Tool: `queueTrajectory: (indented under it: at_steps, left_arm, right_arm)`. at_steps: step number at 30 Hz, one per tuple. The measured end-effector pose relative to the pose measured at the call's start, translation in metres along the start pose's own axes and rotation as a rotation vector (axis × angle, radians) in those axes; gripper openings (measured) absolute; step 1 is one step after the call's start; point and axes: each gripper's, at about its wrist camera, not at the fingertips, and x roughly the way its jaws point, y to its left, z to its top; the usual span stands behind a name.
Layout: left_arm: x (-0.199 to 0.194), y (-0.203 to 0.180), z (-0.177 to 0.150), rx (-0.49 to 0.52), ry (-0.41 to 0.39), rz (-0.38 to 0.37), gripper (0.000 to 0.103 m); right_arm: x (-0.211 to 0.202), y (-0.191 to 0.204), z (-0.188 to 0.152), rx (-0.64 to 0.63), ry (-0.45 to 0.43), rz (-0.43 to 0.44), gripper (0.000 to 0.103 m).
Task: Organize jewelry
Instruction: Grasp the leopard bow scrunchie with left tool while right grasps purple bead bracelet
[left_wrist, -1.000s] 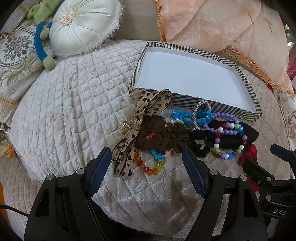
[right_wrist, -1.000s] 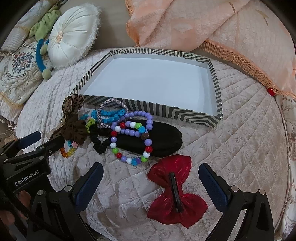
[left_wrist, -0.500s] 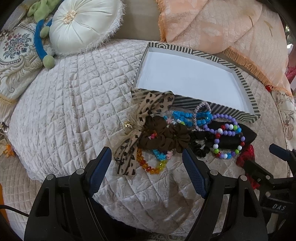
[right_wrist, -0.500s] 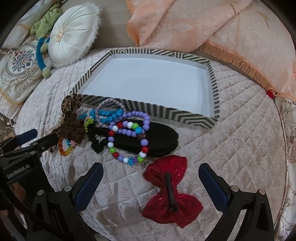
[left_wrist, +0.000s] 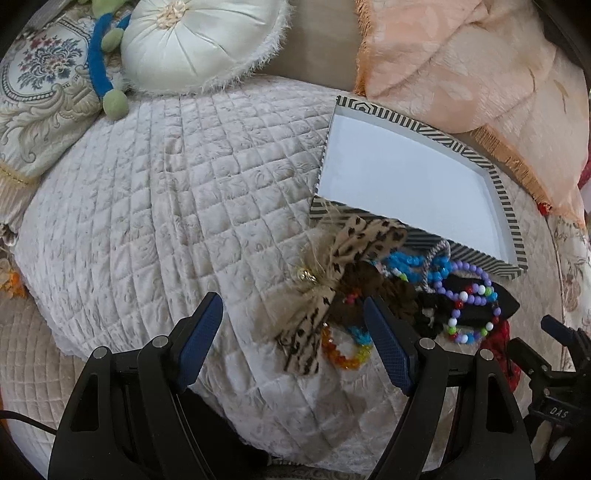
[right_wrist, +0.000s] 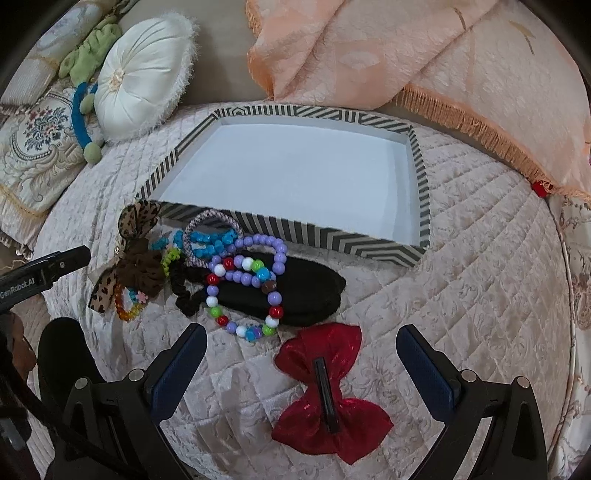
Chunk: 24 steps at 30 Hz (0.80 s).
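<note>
Both hand-held grippers (left_wrist: 293, 325) (right_wrist: 301, 360) wide apart.

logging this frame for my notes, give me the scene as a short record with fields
surface: quilted cushion
container: striped tray, nothing in it
pile beside tray: leopard bow, brown scrunchie, purple bead bracelet, black pouch
apart from pile: red bow
left gripper: open
right gripper: open, straddling red bow

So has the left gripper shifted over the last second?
Yes. The left gripper has swung leftwards: the striped tray and leopard-print bow now sit further right in its view. Its jaws stay open.
</note>
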Motion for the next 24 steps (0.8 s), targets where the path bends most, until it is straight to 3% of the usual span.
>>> queueTrajectory:
  at_steps: [5,11,15,18,21,22,24]
  left_arm:
    - [0.015,0.009,0.013,-0.037,0.022,-0.032,0.079]
    - [0.042,-0.003,0.023,-0.005,0.068,-0.046,0.079]
    - [0.058,-0.016,0.022,0.052,0.082,-0.032,0.077]
    - [0.062,-0.022,0.02,0.084,0.082,-0.037,0.029]
    - [0.058,-0.02,0.022,0.082,0.067,-0.08,0.025]
    - [0.055,-0.018,0.023,0.081,0.059,-0.086,0.01]
    - [0.048,-0.012,0.026,0.065,0.05,-0.099,0.008]
  right_arm:
    - [0.003,0.0,0.006,0.003,-0.005,0.036,0.102]
    - [0.011,0.0,0.011,-0.018,0.01,0.05,0.094]
    - [0.015,-0.005,0.018,-0.021,0.006,0.062,0.076]
    - [0.022,-0.006,0.024,-0.031,0.013,0.064,0.069]
    - [0.027,-0.009,0.036,-0.015,0.011,0.09,0.066]
    - [0.03,-0.011,0.04,-0.007,0.012,0.112,0.065]
    - [0.041,-0.009,0.047,-0.011,0.033,0.13,0.058]
